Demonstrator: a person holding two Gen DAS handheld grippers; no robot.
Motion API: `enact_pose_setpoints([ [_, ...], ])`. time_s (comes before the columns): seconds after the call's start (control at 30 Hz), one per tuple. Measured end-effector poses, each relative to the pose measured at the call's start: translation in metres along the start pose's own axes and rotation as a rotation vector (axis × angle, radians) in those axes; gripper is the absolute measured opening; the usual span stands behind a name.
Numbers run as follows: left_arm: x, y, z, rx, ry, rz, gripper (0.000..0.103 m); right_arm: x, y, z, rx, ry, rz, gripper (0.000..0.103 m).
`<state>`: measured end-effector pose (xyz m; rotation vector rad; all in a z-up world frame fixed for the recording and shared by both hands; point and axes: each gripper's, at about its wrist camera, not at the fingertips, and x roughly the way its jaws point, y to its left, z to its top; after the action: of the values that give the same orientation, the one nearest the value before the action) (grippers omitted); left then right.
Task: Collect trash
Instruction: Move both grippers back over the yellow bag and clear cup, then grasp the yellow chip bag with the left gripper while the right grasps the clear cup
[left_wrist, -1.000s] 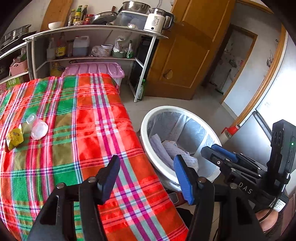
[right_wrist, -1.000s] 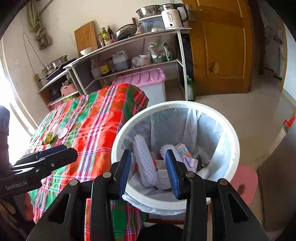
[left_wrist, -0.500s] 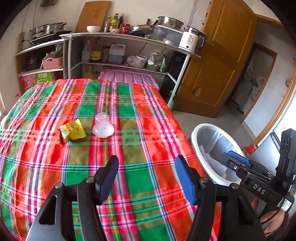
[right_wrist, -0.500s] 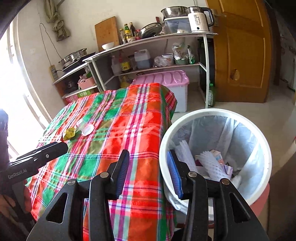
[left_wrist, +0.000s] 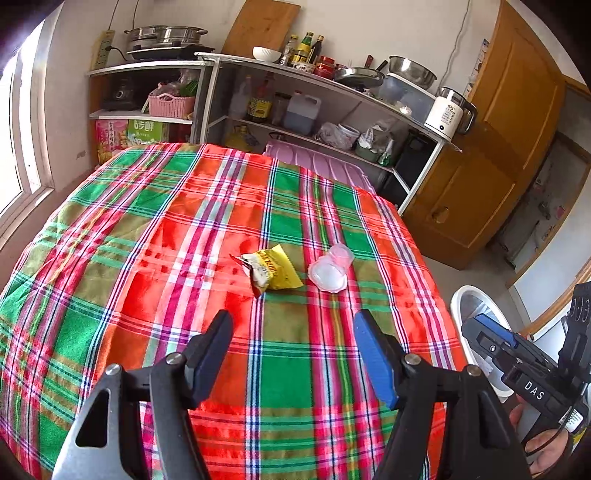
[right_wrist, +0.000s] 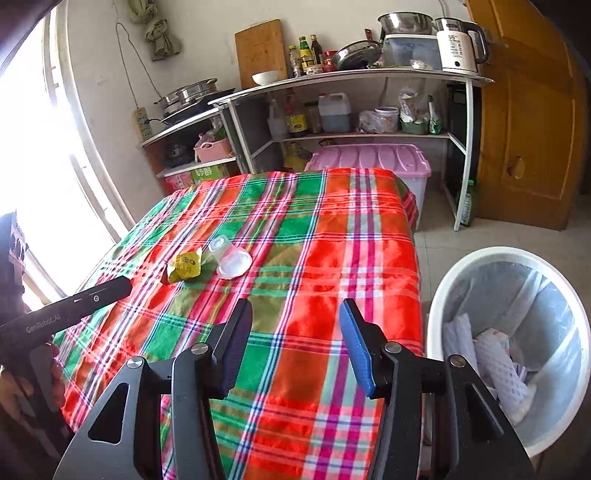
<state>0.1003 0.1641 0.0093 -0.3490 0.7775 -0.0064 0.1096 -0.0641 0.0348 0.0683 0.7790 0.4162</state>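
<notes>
**Left wrist view: two pieces left on the desk**

Your left gripper (left_wrist: 291, 343) and right gripper (right_wrist: 293, 341) have just been spreading their jaws, nothing between them. Ahead of the jaws lie a yellow wrapper (left_wrist: 271, 271) and a clear cup (left_wrist: 330, 267), uncollected. The bin (right_wrist: 511, 343), right of your jaws, already holds trash.

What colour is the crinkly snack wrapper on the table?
Yellow, with a torn white and red end. The snack wrapper shows best in the left wrist view.
</notes>
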Motion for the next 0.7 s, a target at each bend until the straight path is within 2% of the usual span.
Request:
enact_pose_setpoints([
  [0.23, 0.027, 0.021, 0.015, -0.063, 0.044, 0.002, 0.07, 0.032, 0.024, 0.015, -0.044, 0.03, 0.023, 0.052],
  [0.4, 0.044, 0.023, 0.023, -0.064, 0.064, -0.003, 0.07, 0.053, 0.031, 0.023, -0.059, 0.046, 0.028, 0.052],
  [0.5, 0.056, 0.023, 0.027, -0.055, 0.079, 0.025, 0.07, 0.063, 0.031, 0.025, -0.053, 0.062, 0.022, 0.052],
  [0.63, 0.076, 0.028, 0.031, -0.094, 0.119, -0.003, 0.07, 0.073, 0.029, 0.026, -0.04, 0.074, 0.026, 0.052],
  [0.7, 0.084, 0.029, 0.032, -0.089, 0.128, 0.036, 0.07, 0.077, 0.027, 0.027, -0.033, 0.081, 0.026, 0.052],
])
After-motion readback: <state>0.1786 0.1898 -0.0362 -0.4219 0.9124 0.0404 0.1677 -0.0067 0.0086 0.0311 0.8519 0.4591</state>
